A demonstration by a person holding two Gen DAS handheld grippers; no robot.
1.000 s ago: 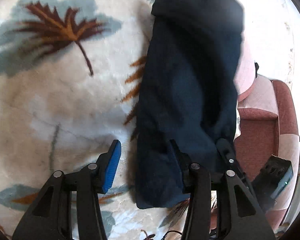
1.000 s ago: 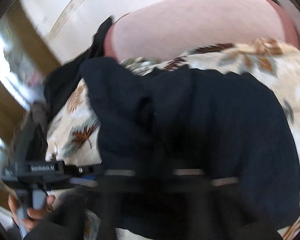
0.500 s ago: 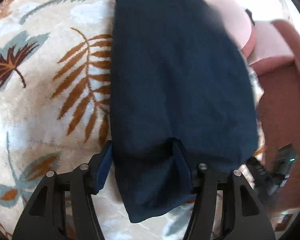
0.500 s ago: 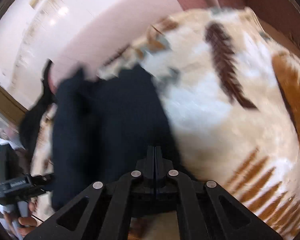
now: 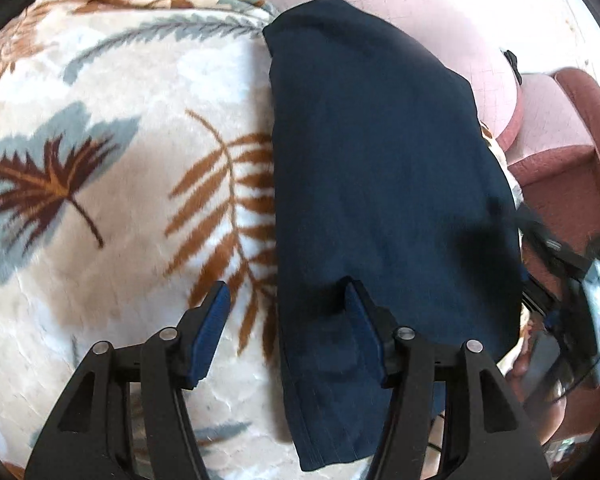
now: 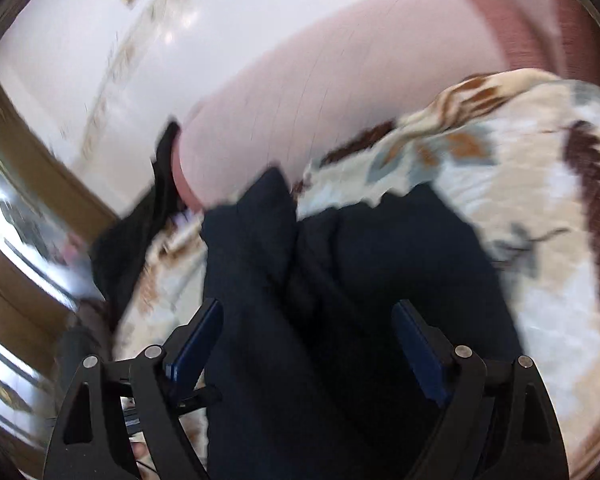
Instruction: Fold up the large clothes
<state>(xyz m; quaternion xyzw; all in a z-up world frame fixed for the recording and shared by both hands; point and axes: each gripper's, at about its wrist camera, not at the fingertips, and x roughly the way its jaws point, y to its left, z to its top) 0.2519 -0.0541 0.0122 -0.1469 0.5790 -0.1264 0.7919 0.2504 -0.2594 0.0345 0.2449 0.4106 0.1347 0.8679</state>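
Our dark navy folded garment (image 5: 380, 184) lies as a long band on the cream plush blanket with brown and grey-blue leaf prints (image 5: 112, 208), running from the near edge of the blanket up to its far edge, where a pale pink quilted cushion (image 5: 420, 12) begins. In the left wrist view one long side of the garment is a straight fold line, and brown fern fronds of the print show just beside it. The near end of the band hangs a little past the blanket's near edge.

Our left gripper (image 5: 286, 300) hovers with its jaws parted over that straight edge: one blue-padded finger (image 5: 214, 320) is over bare blanket, the other over the navy cloth. The pads do not press on the fabric, so nothing is held.

In the right wrist view, which is blurred, our right gripper (image 6: 308, 320) has its jaws opening wide, with the navy cloth lying between the fingers but not pinched by them. There the garment shows rumpled ridges near the blanket's far edge. A black piece of cloth (image 6: 140, 232) sits at the corner of the blanket beside the pink cushion. A reddish-pink upholstered armchair (image 5: 560, 152) stands past the blanket's right edge.
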